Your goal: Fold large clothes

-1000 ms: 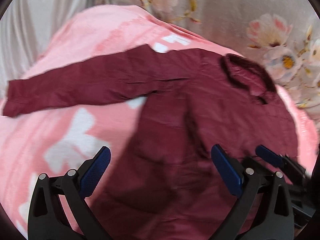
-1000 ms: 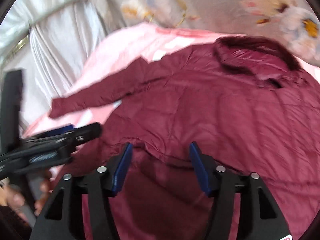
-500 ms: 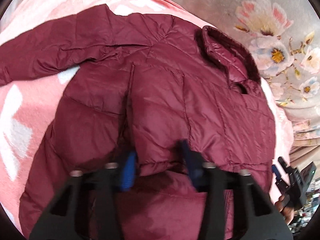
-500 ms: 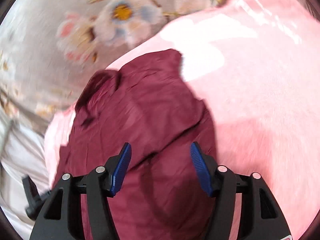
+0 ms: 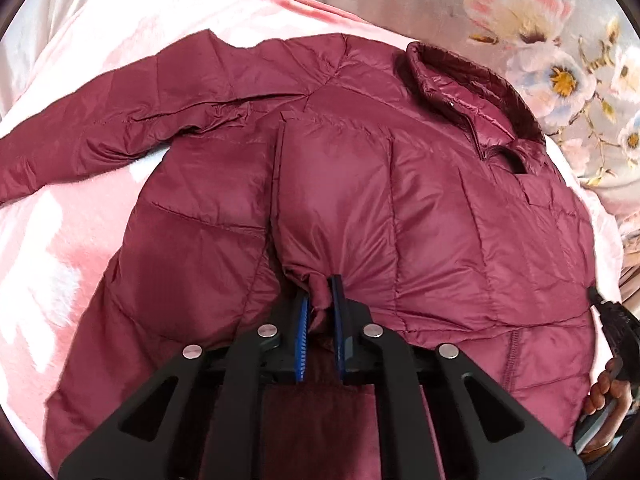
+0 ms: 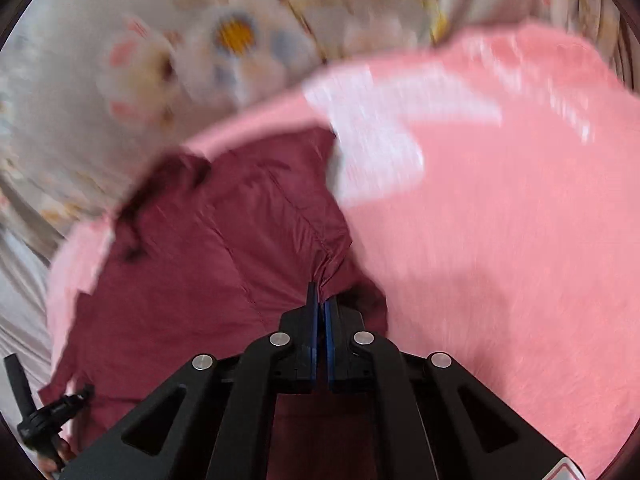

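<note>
- On the pink blanket (image 5: 72, 240) lies one maroon puffer jacket (image 5: 440, 208), front up, one sleeve stretched sideways.
- Left gripper (image 5: 320, 312): fingers clamped on a bunched jacket fold.
- Right gripper (image 6: 321, 308): fingers pinched together on the jacket's edge.

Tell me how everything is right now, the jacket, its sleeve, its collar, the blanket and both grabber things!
Maroon jacket: spread on the blanket, partly folded, pinched in two places.
Sleeve: stretched out flat to the side.
Collar: standing up, open at the neck.
Pink blanket: lying flat under the jacket.
Left gripper: jaws shut on a fold of jacket fabric.
Right gripper: jaws shut on the jacket's edge.
</note>
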Tool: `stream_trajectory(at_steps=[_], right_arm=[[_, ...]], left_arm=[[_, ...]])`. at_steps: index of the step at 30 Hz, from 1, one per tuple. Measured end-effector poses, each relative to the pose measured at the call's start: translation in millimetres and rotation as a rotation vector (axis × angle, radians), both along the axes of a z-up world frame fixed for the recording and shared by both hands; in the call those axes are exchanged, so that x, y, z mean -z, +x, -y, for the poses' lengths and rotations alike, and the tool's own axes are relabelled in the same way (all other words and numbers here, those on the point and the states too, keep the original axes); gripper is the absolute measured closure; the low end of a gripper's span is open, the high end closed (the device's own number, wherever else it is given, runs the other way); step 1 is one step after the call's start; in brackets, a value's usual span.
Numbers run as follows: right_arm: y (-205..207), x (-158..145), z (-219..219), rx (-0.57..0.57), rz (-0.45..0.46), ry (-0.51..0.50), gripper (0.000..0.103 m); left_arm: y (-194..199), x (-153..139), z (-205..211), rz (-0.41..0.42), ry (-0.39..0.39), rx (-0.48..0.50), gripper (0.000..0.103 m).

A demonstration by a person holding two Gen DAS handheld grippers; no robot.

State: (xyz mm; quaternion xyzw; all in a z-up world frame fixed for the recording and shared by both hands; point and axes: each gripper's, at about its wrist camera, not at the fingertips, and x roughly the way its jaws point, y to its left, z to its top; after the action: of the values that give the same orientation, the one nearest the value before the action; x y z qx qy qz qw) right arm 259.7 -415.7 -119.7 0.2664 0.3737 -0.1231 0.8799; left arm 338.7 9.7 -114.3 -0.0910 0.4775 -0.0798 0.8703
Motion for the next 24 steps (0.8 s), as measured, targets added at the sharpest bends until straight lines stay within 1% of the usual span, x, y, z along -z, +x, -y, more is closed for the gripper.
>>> stream_trajectory(at_steps=[2,6,7,8,9,10,11,12,13,15,16,17,19,21,24], right_arm=[[-1.4,13.0,5.8,0.005,-0.012,0.034,0.102],[-0.2,12.1,0.1,-0.005,-0.043,-0.047,0.102],[0.6,11.5,-0.2,-0.005,-0.048,-0.053,0.102],[-0.6,9.4,-0.6,-0.005,-0.054,-0.056,0.101],[-1.2,6.8,-0.8,-0.002,-0.061,-0.063,0.097],[-6.7,0.8,-2.7,0.012,-0.07,-0.085,0.094],[-16.4,-8.5,-6.5,0.035,-0.068,-0.12,0.088],[-24.0,-17.0,-10.7,0.045,-0.056,-0.151,0.088],[-30.2,-28.3,-17.5,0.036,-0.035,-0.182,0.088],[-33.1,-49.0,-37.5,-0.02,0.006,-0.216,0.088],[-30.0,-58.8,-52.4,-0.067,0.022,-0.228,0.088],[-26.7,-63.8,-63.2,-0.1,0.029,-0.237,0.088],[-9.2,-71.2,-100.9,-0.205,0.046,-0.257,0.088],[8.1,-66.5,-132.3,-0.281,0.032,-0.287,0.089],[33.7,-44.1,-166.4,-0.373,-0.03,-0.299,0.089]], left_arm=[[-3.5,-0.1,3.5,0.024,0.031,0.005,0.094],[-6.2,1.2,12.5,0.068,0.098,0.008,0.093],[-6.8,0.5,14.2,0.073,0.108,0.008,0.092],[-7.1,-0.6,13.2,0.076,0.111,0.01,0.091],[-7.8,-2.1,11.8,0.073,0.107,0.013,0.089],[-10.3,-5.8,9.3,0.071,0.105,0.016,0.084],[-15.7,-13.6,3.3,0.077,0.113,0.013,0.078],[-21.1,-20.3,2.2,0.081,0.124,0.011,0.068],[-28.0,-32.2,-1.4,0.113,0.14,0.013,0.065],[-34.5,-56.3,-0.3,0.176,0.178,0.017,0.064],[-35.3,-66.4,2.9,0.201,0.182,0.022,0.064],[-33.4,-75.8,7.8,0.217,0.172,0.032,0.063],[-24.9,-88.9,25.3,0.227,0.131,0.066,0.054],[-13.7,-86.0,45.6,0.204,0.1,0.097,0.054],[1.8,-61.5,68.8,0.148,0.11,0.119,0.054]])
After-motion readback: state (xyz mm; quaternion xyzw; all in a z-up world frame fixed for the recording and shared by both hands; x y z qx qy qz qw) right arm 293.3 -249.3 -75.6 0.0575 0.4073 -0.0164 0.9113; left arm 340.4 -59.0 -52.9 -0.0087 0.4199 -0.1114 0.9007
